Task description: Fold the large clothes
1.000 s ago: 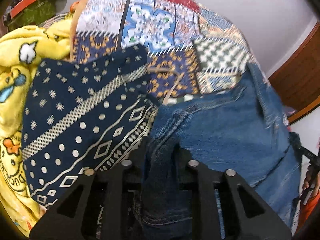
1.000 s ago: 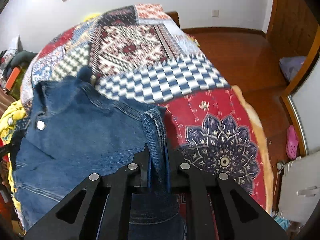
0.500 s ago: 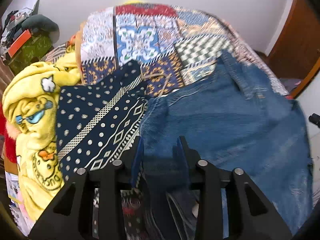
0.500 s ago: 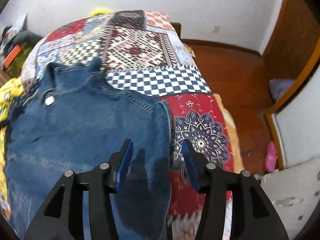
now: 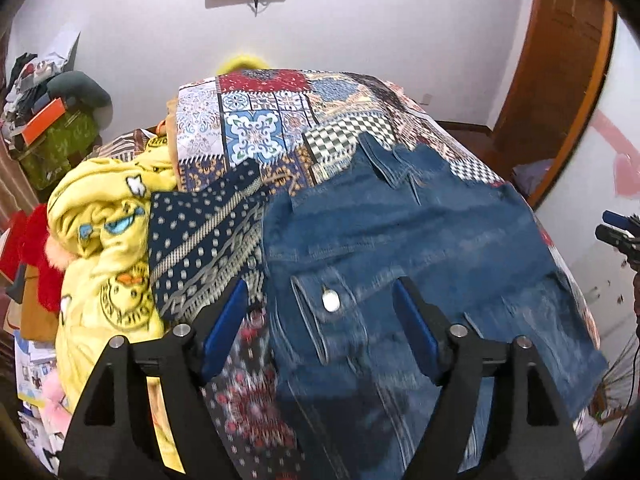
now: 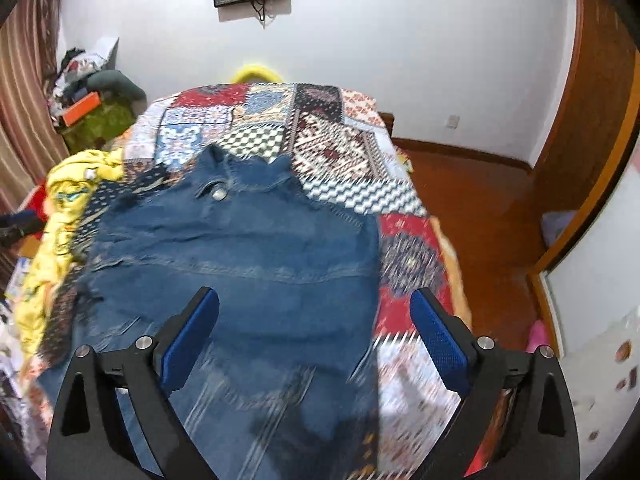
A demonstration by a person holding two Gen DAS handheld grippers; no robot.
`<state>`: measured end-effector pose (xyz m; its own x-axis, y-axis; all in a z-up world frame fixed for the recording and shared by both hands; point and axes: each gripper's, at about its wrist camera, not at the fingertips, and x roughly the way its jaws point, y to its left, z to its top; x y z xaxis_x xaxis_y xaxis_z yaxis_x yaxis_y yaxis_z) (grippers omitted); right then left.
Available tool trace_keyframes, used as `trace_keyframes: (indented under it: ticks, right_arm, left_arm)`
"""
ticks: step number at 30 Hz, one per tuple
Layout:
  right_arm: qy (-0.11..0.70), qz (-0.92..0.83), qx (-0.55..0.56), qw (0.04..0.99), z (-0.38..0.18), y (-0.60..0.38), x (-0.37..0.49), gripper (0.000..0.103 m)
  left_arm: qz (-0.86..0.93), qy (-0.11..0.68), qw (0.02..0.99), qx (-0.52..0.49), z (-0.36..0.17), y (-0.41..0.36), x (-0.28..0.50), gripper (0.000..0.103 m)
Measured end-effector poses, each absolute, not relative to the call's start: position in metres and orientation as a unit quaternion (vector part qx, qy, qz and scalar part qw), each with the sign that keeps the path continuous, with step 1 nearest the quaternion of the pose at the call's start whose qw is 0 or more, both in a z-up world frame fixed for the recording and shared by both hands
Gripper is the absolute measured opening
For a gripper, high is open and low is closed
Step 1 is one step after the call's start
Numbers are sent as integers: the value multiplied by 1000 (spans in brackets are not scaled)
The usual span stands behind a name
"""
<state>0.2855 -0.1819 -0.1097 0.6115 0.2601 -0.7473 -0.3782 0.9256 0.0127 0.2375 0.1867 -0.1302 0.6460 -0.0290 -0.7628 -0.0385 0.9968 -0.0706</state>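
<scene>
A blue denim jacket (image 5: 400, 248) lies spread flat on a patchwork bedspread (image 5: 256, 128), collar toward the far end. It also fills the middle of the right wrist view (image 6: 248, 248). My left gripper (image 5: 320, 308) is open and empty above the jacket's near left part, over a pocket button. My right gripper (image 6: 314, 316) is open and empty above the jacket's near right part. The near hem is blurred.
A navy patterned cloth (image 5: 200, 236) and a yellow cartoon blanket (image 5: 104, 240) lie left of the jacket. Cluttered boxes (image 5: 52, 128) stand at the far left. Wooden floor (image 6: 480, 200) and a wooden door frame (image 6: 592, 160) are to the right of the bed.
Both grippers were shut on the jacket's edge a second ago. They have opened, let the denim drop flat on the bed, and pulled up and back.
</scene>
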Motion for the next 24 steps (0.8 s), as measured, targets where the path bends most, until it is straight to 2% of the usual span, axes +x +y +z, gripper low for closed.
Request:
trace_keyframes:
  ticks: [2,16,19,24]
  right_arm:
    - [413,181,-59,891,-117,-187,274,95]
    - [522,160,11,838,-192,-224,215,95]
    - [534,160,19,830,-202,-228,205,95]
    - [557,169,47,812,-218,-235,193,95]
  left_arm:
    - [-7,424,904,-50,-143,184,221,84]
    - [-26,572,784,-239,-282,206,148,84]
    - [-44,570,767,-291,-295,208,135,84]
    - [-73,552,769,-314,-293,194,125,84]
